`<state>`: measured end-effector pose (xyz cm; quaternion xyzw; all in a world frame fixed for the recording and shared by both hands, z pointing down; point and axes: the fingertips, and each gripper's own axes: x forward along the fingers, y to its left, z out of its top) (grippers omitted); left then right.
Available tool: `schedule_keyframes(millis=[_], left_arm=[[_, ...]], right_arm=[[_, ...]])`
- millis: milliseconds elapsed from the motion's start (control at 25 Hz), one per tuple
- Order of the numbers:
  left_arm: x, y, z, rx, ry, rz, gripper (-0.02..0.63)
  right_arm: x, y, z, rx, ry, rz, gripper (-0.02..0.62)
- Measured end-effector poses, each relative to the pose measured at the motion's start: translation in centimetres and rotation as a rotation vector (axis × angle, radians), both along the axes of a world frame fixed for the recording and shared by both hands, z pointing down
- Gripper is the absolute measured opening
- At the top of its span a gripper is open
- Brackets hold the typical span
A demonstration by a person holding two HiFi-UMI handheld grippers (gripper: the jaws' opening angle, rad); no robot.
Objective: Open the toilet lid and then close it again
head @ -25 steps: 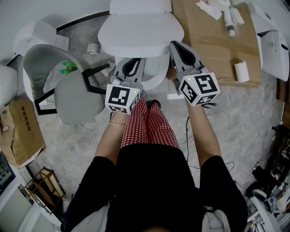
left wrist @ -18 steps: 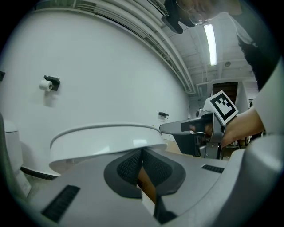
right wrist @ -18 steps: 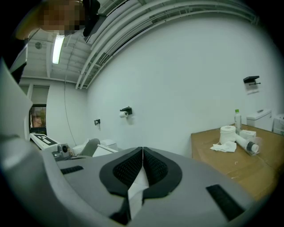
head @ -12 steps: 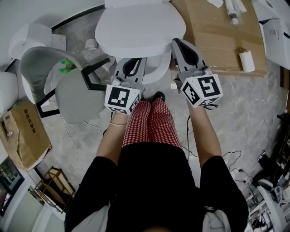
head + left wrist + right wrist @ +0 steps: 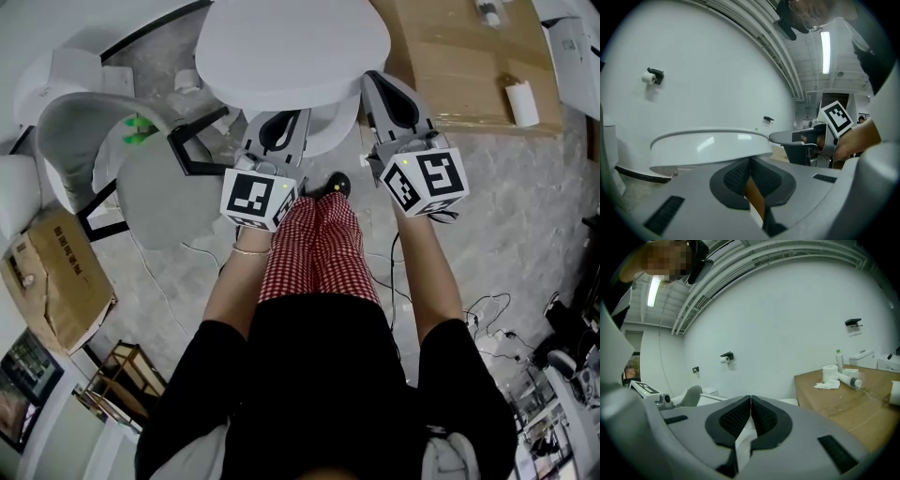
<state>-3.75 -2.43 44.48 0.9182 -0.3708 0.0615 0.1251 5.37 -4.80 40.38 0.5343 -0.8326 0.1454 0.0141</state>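
Note:
The white toilet lid (image 5: pixel 291 47) is part-way raised above the bowl (image 5: pixel 330 131) at the top of the head view. My left gripper (image 5: pixel 281 120) is shut, its tips tucked under the lid's front rim. My right gripper (image 5: pixel 374 79) is also shut, its tips at the lid's right rim. Seen from the left gripper view, the lid (image 5: pixel 710 147) hangs flat just above the closed left gripper (image 5: pixel 750 159), and the right gripper (image 5: pixel 787 137) touches the lid's edge. The right gripper view shows its own jaws (image 5: pixel 751 397) pressed together with nothing between them.
A grey chair (image 5: pixel 141 178) stands close at the left, beside a second white toilet (image 5: pixel 66 75). A cardboard box (image 5: pixel 56 272) lies at lower left. A brown board (image 5: pixel 469 75) with a paper roll (image 5: pixel 522 101) lies at the right. The person's checked trouser legs (image 5: pixel 314 244) stand before the bowl.
The lid has come up and looks larger and nearer in the head view. Both shut grippers have risen with it at its front and right rim.

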Motion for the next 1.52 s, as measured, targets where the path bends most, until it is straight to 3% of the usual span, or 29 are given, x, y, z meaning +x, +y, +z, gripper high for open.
schedule_keyframes(millis=[360, 1280, 1520], left_arm=[[-0.7, 0.9, 1.1, 0.007, -0.005, 0.019, 0.003], [-1.0, 3.2, 4.6, -0.022, 0.0, 0.101, 0.003], [-0.9, 3.0, 5.1, -0.035, 0.03, 0.054, 0.003]], right_arm=[[-0.9, 1.6, 2.0, -0.044, 0.026, 0.01, 0.02], [-0.9, 4.1, 5.3, -0.044, 0.044, 0.071, 0.019], [-1.1, 4.2, 5.7, -0.019, 0.022, 0.053, 0.02]])
